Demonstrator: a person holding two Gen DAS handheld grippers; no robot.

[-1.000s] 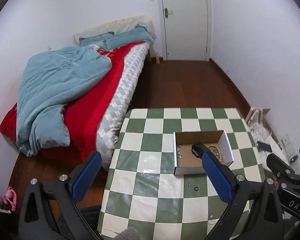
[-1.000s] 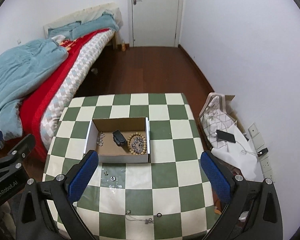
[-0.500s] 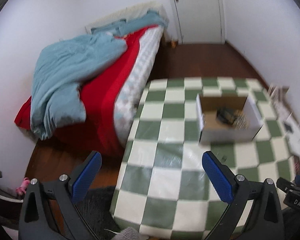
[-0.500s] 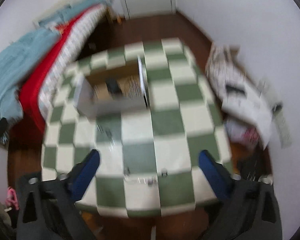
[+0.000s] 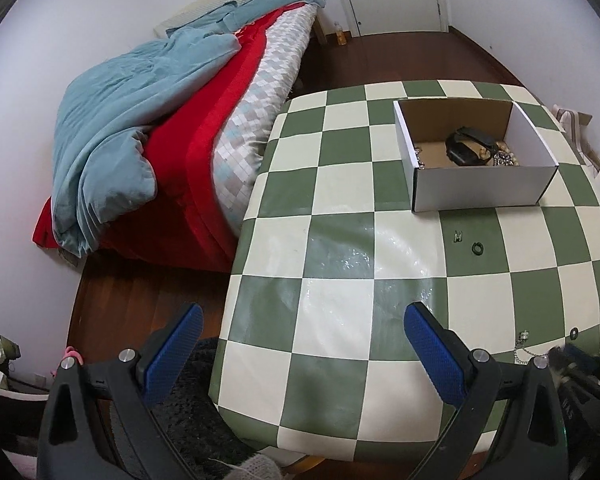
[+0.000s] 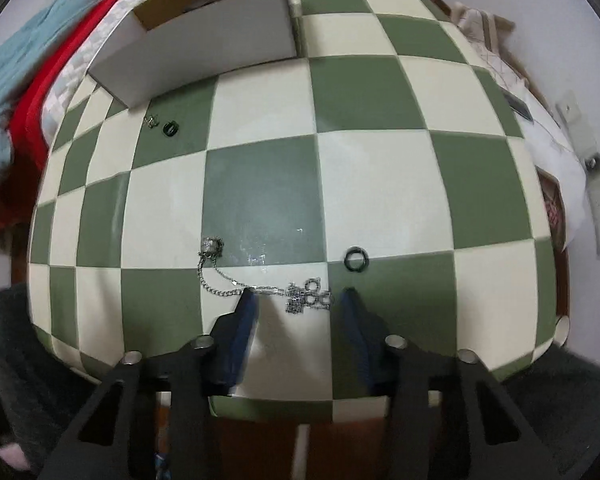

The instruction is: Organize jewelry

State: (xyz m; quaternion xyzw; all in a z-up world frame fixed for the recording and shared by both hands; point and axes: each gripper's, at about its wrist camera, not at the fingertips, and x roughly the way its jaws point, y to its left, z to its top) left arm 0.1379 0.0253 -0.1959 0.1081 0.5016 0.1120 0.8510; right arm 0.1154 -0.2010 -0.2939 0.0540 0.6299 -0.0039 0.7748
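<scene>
Now my right tool has just been closing — its pads flank the silver chain on the checkered worktop, not yet pinching; my left tool hangs spread; no writing legible.

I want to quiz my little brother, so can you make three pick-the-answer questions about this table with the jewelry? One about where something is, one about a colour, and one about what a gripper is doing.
1. Where is the silver chain? A on a shelf; B on the tablecloth; C in a drawer.
2. What colours are the tablecloth squares? A red and blue; B green and cream; C black and yellow.
3. How is the left gripper? A open and empty; B shut on a spoon; C shut on a sock.
Answers: B, it lies flat on the checks; B, every square is green or cream; A, its blue pads stand wide apart, holding nothing.
</scene>
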